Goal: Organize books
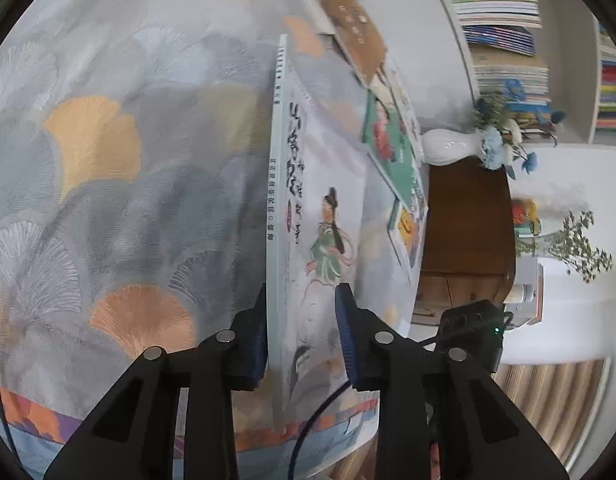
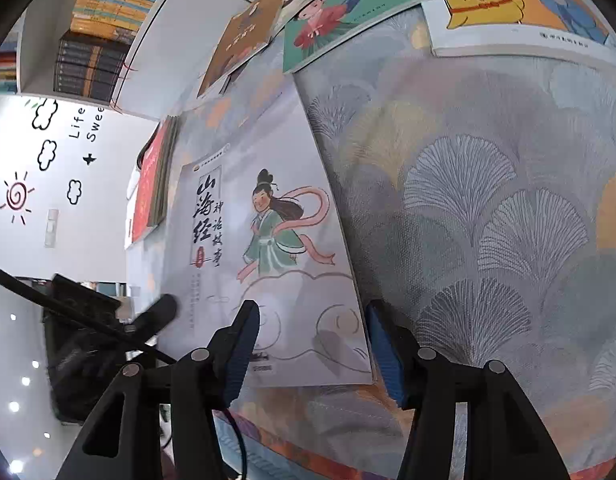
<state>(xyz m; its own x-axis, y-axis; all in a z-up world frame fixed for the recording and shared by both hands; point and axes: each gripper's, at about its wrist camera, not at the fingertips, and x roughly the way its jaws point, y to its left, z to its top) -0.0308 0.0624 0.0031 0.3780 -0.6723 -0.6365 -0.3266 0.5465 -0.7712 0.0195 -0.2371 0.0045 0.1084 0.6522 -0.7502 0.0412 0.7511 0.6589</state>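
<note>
Left hand-held gripper (image 1: 301, 334) straddles the pale book (image 1: 308, 220), one pad on its spine, the other clear of the cover; right hand-held gripper (image 2: 312, 350) stands parted over its corner near the patterned tabletop (image 2: 488, 220) edge, other books (image 2: 348, 12) beyond.

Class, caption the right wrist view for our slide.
Right tool straddles the pale storybook's lower edge on the ginkgo-patterned tablecloth.

White vase (image 1: 448, 147) with blue flowers (image 1: 498, 148); ginkgo-patterned tablecloth (image 1: 107, 160); sun, cloud wall decals (image 2: 17, 196).
</note>
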